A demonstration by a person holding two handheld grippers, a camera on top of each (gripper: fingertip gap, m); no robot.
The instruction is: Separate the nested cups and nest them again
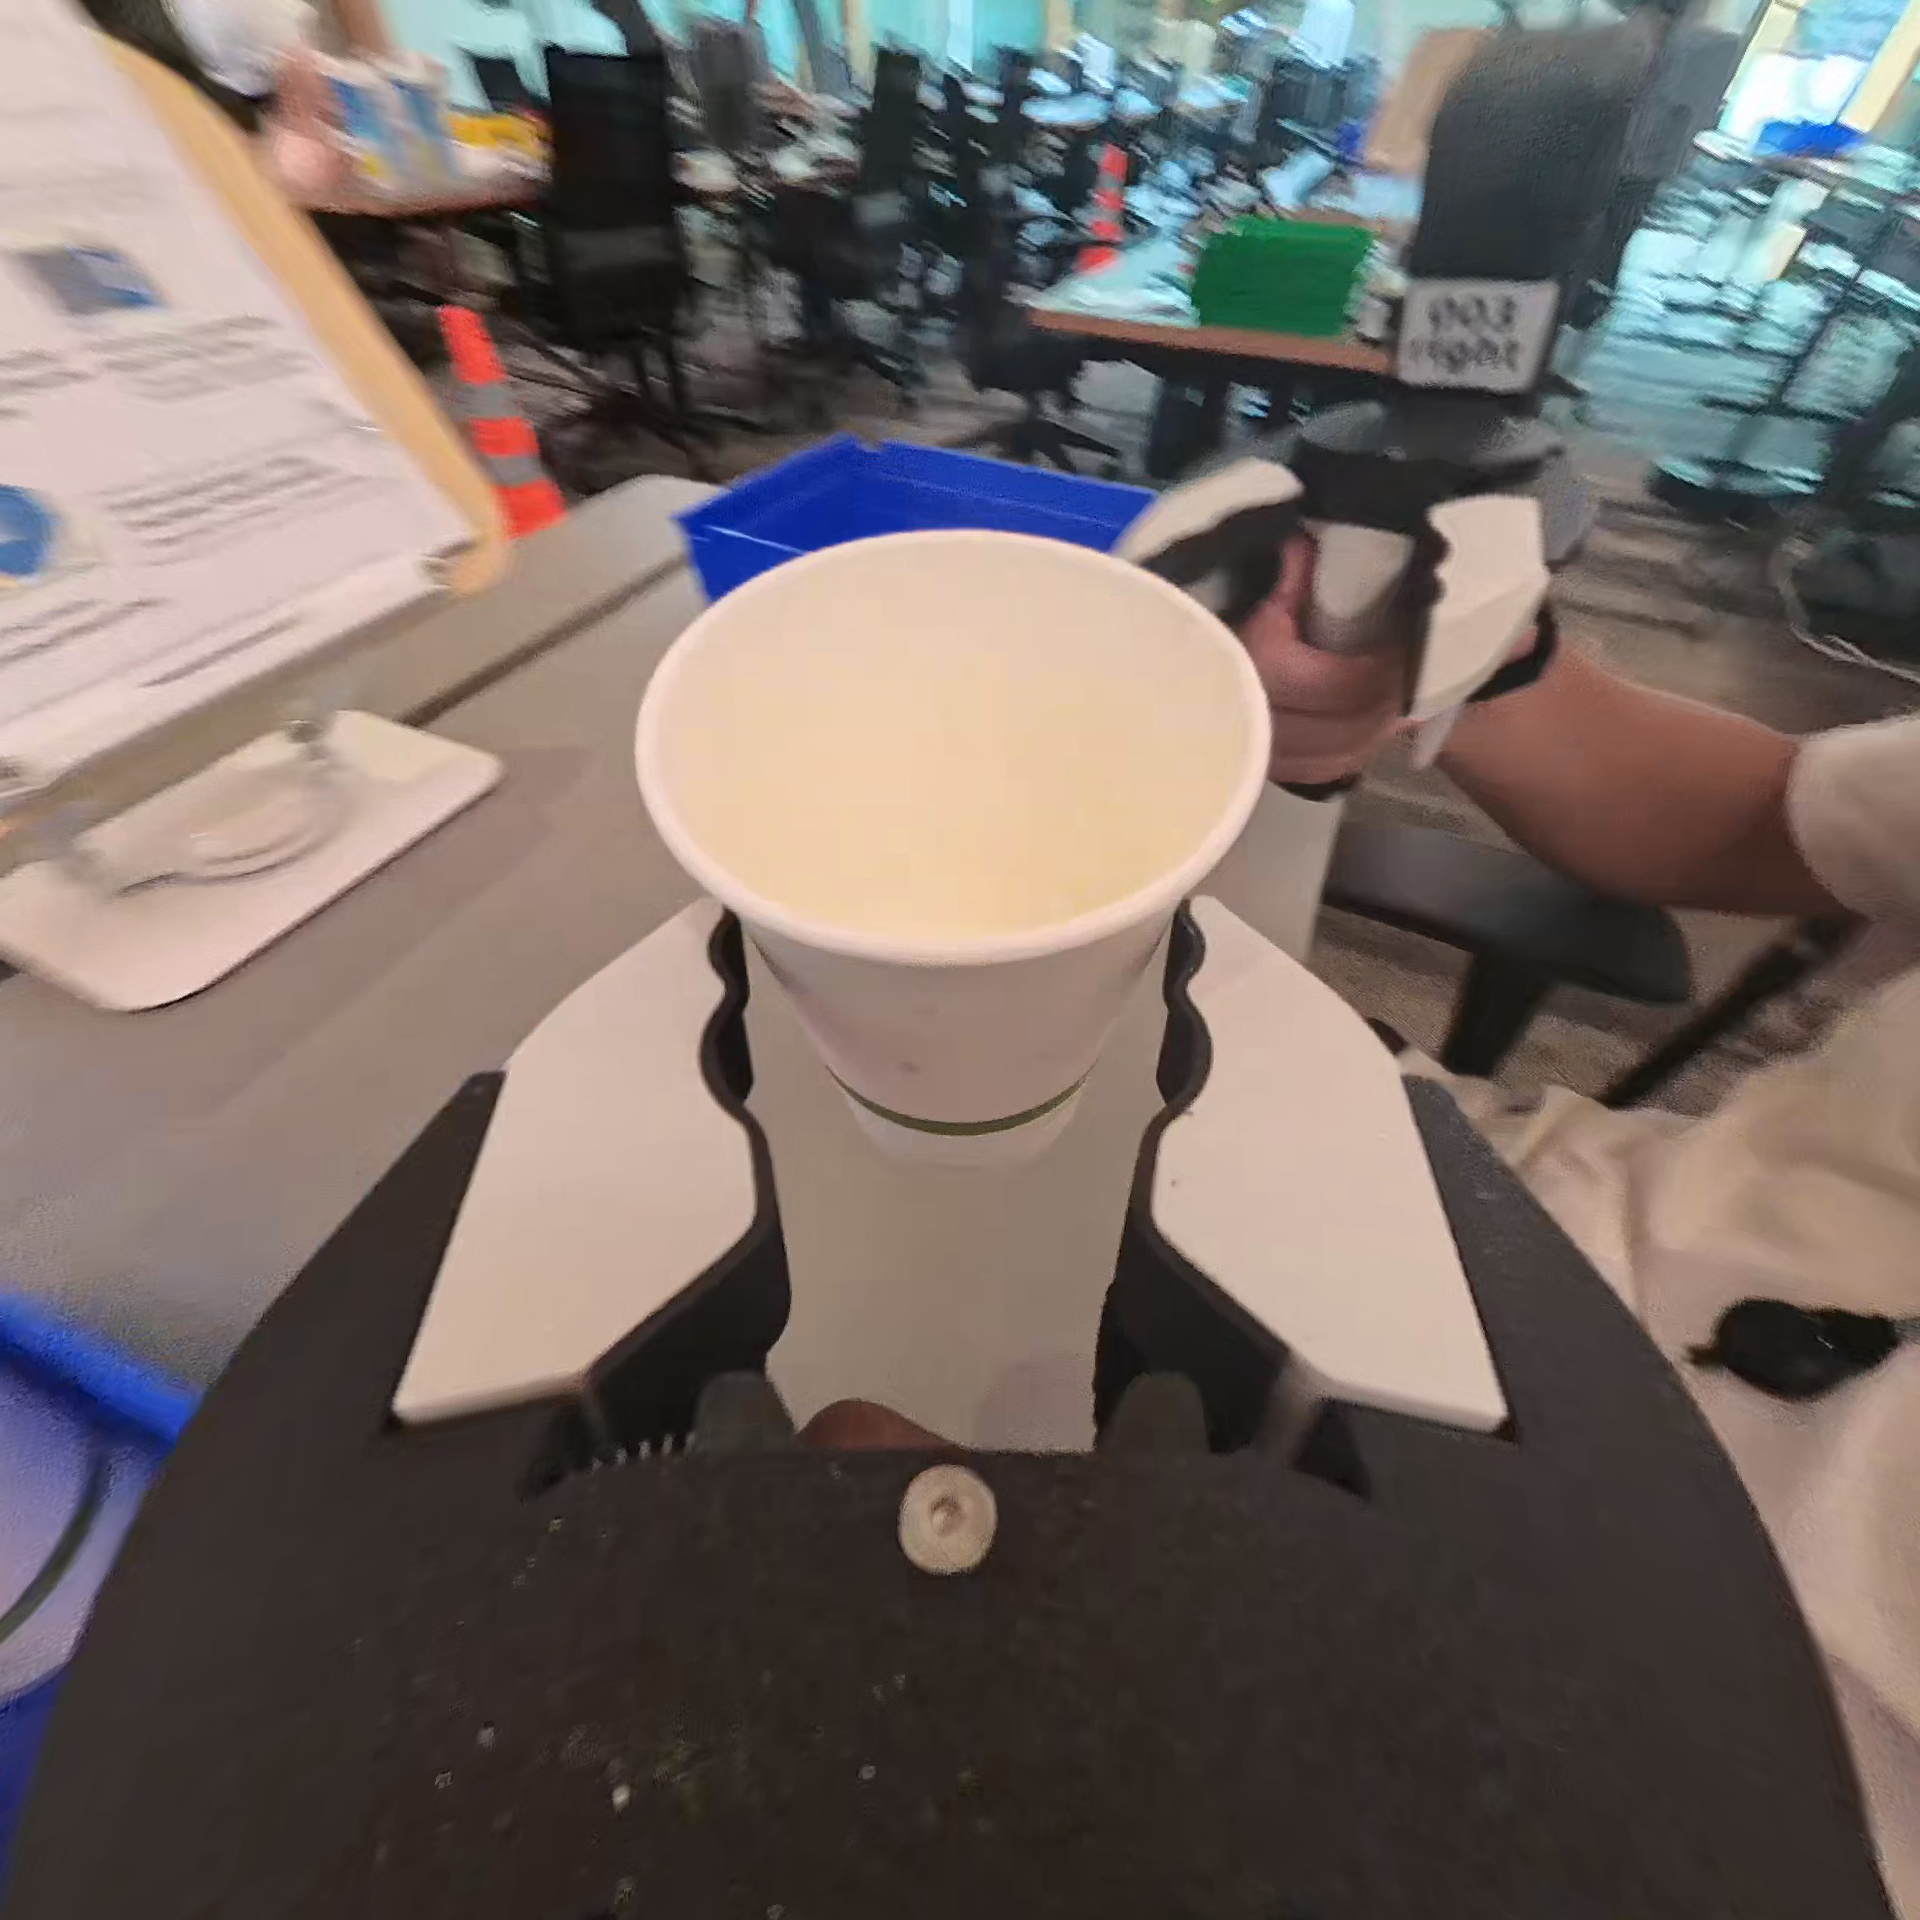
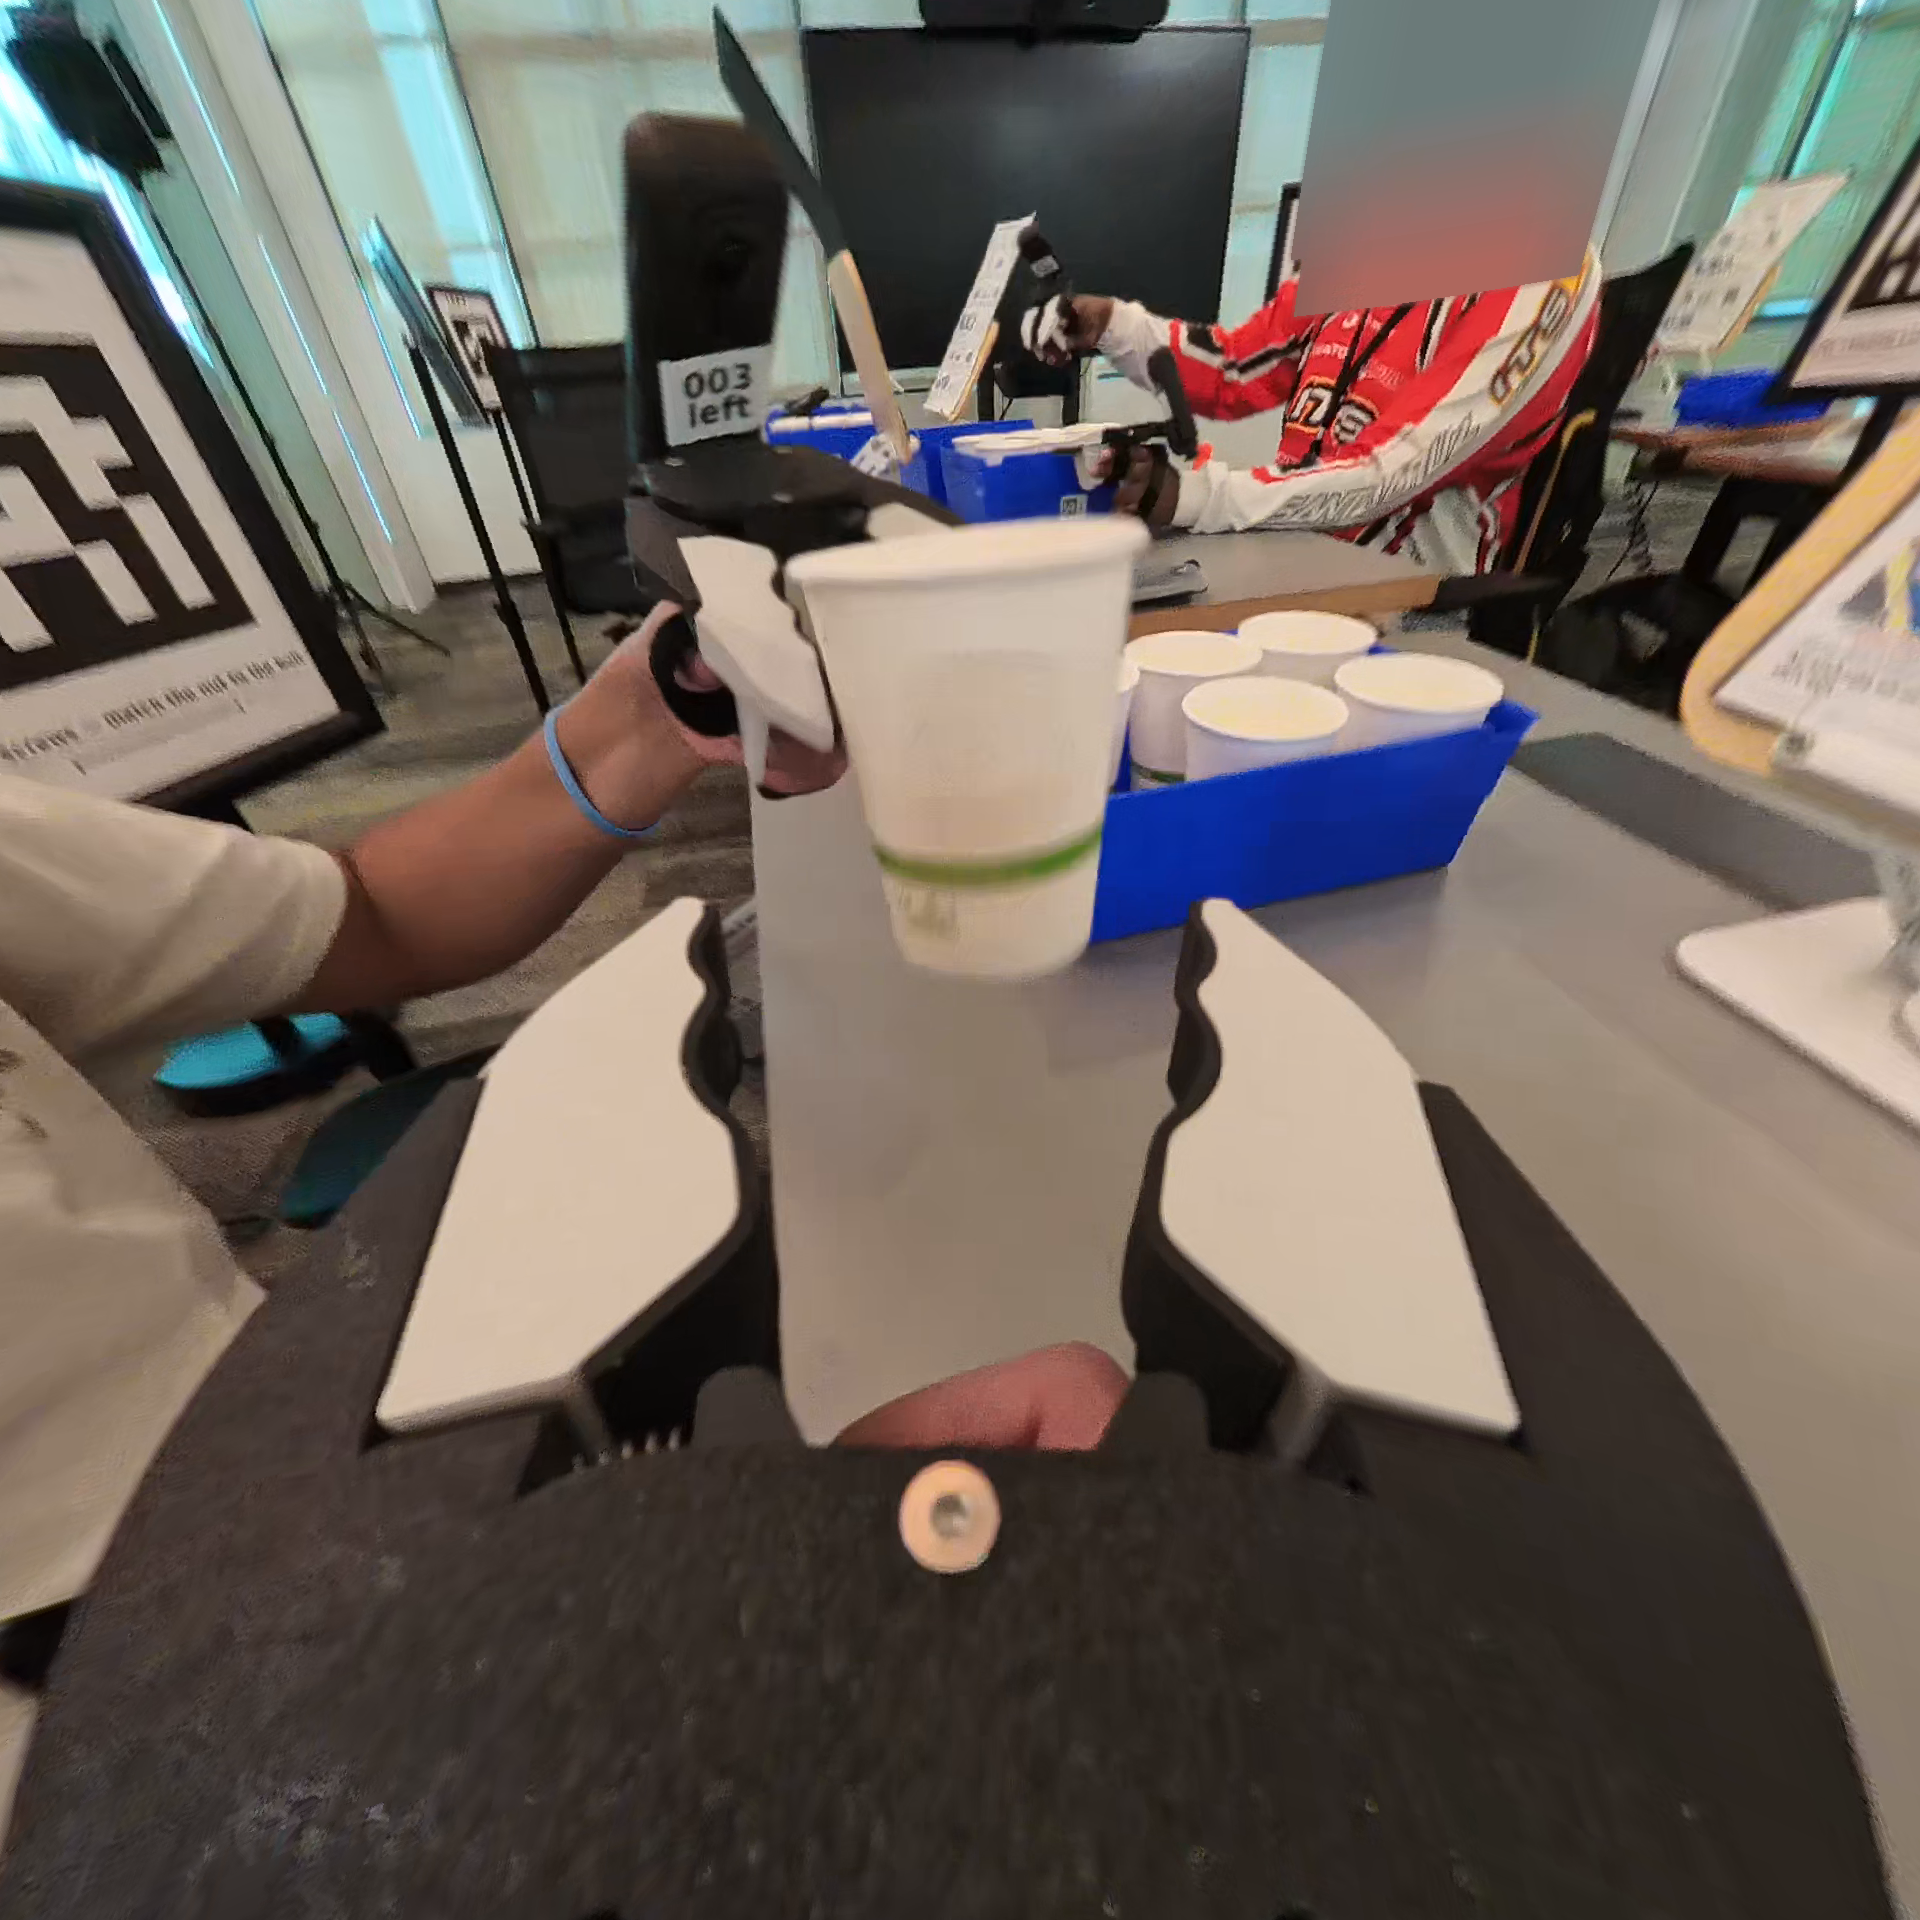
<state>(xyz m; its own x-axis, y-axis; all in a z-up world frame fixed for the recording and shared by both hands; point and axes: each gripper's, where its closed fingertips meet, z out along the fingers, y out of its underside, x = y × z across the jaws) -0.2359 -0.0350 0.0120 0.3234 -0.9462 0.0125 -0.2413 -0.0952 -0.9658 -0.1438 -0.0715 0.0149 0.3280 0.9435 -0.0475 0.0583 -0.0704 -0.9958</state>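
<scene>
Cup (image 1: 951,748) sits clamped in the left gripper (image 1: 961,951), lifted clear of the grey table (image 2: 1558,1091), upright, its long axis vertical and its mouth open upward. Whether a second cup is nested inside cannot be told. Right gripper (image 2: 951,935) holds nothing, its fingers spread wide. From the right wrist view the cup (image 2: 971,748) lies straight ahead, just beyond the fingertips and a little above them. Blue bin (image 2: 1299,821) of further cups stands behind on the table. Judgement: the right gripper is the free one, and needs only to advance and rise to take the rim.
</scene>
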